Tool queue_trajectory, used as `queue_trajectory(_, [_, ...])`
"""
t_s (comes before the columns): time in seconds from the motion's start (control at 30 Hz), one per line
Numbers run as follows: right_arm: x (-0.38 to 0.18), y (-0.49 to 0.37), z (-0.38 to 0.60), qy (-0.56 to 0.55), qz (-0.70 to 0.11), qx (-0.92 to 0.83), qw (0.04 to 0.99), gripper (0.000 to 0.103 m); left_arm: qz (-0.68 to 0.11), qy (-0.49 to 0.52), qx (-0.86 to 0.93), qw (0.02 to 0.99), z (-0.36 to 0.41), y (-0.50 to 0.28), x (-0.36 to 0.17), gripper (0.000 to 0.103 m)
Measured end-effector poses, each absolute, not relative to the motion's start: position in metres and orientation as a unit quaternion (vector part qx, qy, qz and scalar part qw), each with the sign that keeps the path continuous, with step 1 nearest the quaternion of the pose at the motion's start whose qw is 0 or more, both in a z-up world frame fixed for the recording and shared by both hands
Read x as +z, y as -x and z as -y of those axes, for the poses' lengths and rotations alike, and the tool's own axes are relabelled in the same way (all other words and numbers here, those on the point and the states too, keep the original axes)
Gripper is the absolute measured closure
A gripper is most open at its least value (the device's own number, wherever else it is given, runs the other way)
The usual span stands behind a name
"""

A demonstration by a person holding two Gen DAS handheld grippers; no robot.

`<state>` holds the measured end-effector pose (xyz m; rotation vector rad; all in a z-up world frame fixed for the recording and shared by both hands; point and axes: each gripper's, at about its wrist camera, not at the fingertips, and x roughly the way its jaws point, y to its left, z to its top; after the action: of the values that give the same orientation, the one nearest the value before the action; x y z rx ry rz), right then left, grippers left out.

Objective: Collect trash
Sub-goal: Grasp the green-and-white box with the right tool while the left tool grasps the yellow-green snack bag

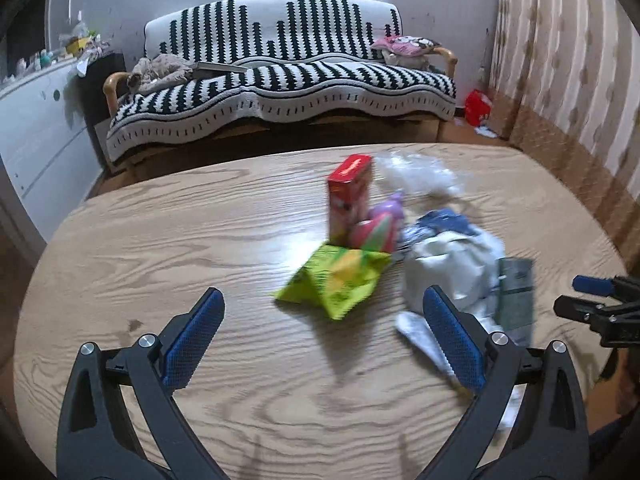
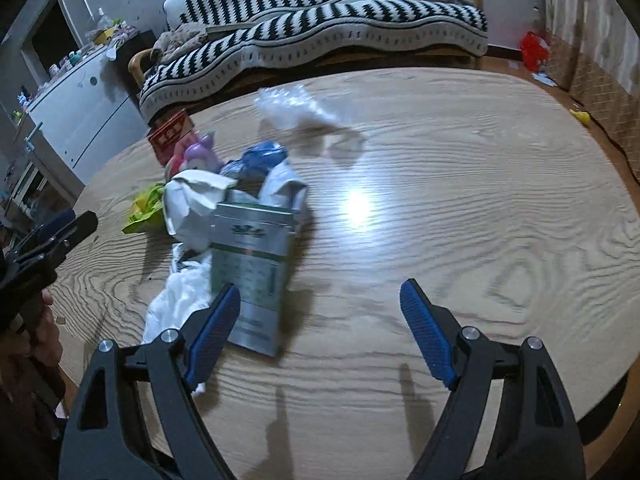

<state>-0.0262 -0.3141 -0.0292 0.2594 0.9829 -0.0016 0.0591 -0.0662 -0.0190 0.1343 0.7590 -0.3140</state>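
Between the spread, empty jaws of the left gripper (image 1: 322, 312) lies bare wooden table (image 1: 160, 232); the right gripper (image 2: 320, 304) gapes too. Trash pile (image 1: 400, 248) sits mid-table, edges well clear, open tabletop right of it.

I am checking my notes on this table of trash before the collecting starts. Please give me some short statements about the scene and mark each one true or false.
1. The red carton stands upright on the wooden table. True.
2. The left gripper is shut on the green snack bag. False: it is open and holds nothing.
3. A grey-green box lies at the near side of the trash pile. True.
4. The right gripper holds the crumpled white paper. False: it is open and empty.
5. The sofa behind the table has a plain blue cover. False: black and white stripes.
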Motion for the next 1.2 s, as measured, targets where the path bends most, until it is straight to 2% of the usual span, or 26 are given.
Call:
queue_trajectory(0.4, [-0.055, -0.015, 0.265, -0.098, -0.496, 0.006, 0.863, 0.024, -0.380, -0.072, -0.154, 0.909, 0.062, -0.077, -0.046, 0.006])
queue_trajectory(0.43, [-0.055, -0.016, 0.264, -0.095, -0.496, 0.004, 0.863, 0.025, -0.383, -0.072, -0.154, 0.908, 0.065, -0.080, -0.048, 0.006])
queue_trajectory(0.5, [-0.056, -0.017, 0.266, -0.097, -0.495, 0.001, 0.863, 0.037, -0.388, -0.070, -0.155, 0.906, 0.068, -0.086, -0.054, 0.006])
queue_trajectory(0.57, [-0.056, -0.017, 0.268, -0.102, -0.496, 0.003, 0.862, 0.044, -0.393, -0.075, -0.155, 0.903, 0.074, -0.090, -0.061, 0.007])
queue_trajectory(1.03, [-0.037, 0.006, 0.274, -0.082, -0.479, 0.013, 0.874, 0.046, -0.386, -0.142, -0.126, 0.903, 0.108, -0.104, -0.085, 0.007])
queue_trajectory(1.07, [-0.036, 0.007, 0.277, -0.084, -0.478, 0.013, 0.874, 0.046, -0.387, -0.143, -0.129, 0.902, 0.110, -0.104, -0.085, 0.010])
queue_trajectory(1.1, [-0.035, 0.008, 0.278, -0.085, -0.478, 0.012, 0.874, 0.046, -0.389, -0.144, -0.129, 0.901, 0.111, -0.104, -0.086, 0.024])
queue_trajectory(1.13, [-0.033, 0.011, 0.281, -0.086, -0.476, 0.011, 0.875, 0.046, -0.398, -0.143, -0.132, 0.897, 0.112, -0.106, -0.087, 0.035])
queue_trajectory(1.2, [-0.032, 0.015, 0.286, -0.087, -0.473, 0.009, 0.876, 0.046, -0.407, -0.131, -0.127, 0.895, 0.111, -0.107, -0.086, 0.040])
